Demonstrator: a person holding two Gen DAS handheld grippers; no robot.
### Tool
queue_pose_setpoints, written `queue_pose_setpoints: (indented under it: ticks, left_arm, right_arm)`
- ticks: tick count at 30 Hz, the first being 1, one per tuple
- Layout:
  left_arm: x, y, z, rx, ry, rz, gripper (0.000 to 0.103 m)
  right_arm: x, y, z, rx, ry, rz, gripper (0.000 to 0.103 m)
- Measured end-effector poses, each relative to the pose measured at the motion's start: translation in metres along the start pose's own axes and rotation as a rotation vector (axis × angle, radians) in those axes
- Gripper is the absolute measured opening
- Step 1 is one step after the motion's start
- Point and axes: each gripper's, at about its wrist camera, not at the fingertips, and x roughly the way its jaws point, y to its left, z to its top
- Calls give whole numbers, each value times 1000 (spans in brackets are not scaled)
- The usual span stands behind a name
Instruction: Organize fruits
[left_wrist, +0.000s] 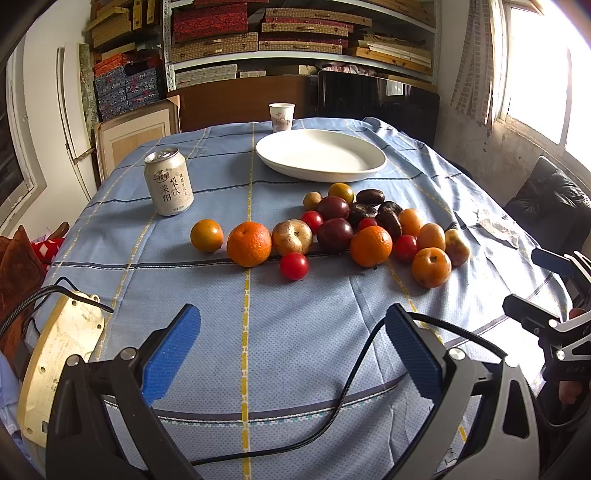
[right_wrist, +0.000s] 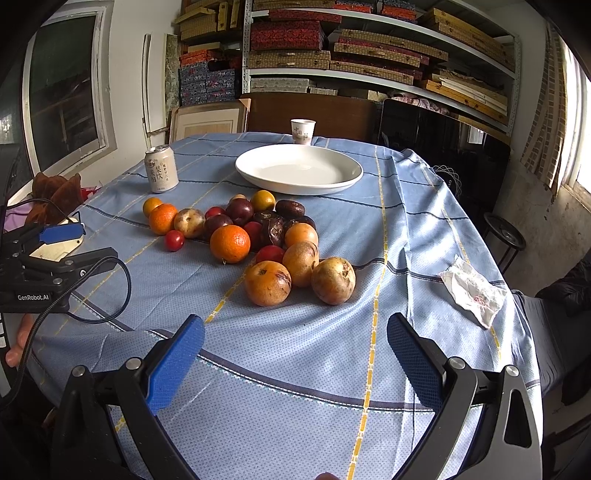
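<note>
The left gripper (left_wrist: 291, 347) is hanging over the near edge of the table, its blue-padded jaws standing wide apart and gripping nothing, and the right gripper (right_wrist: 295, 350) is doing the same just to its right, jaws equally wide and bare. Under both, the blue checked tablecloth (right_wrist: 295, 387) is lying slightly wrinkled. A crumpled tissue (right_wrist: 474, 291) is resting near the table's right edge. Across the middle of the table the fruits (left_wrist: 332, 232) are sitting in a loose pile: oranges, small red tomatoes, dark plums and brownish-yellow fruits, many touching, with one cherry tomato (left_wrist: 293, 266) lying slightly nearer than the rest. A drink can (left_wrist: 168, 181) is standing upright toward the left edge. Beyond the pile a white oval plate (left_wrist: 320, 155) is sitting bare, and a paper cup (left_wrist: 282, 117) is standing at the far edge.
</note>
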Motion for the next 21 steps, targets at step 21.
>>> queue_pose_setpoints:
  ticks: [21]
  left_arm:
    - [13, 24, 8, -47, -5, -3, 98]
  right_arm:
    - [13, -7, -3, 45, -28, 78, 96]
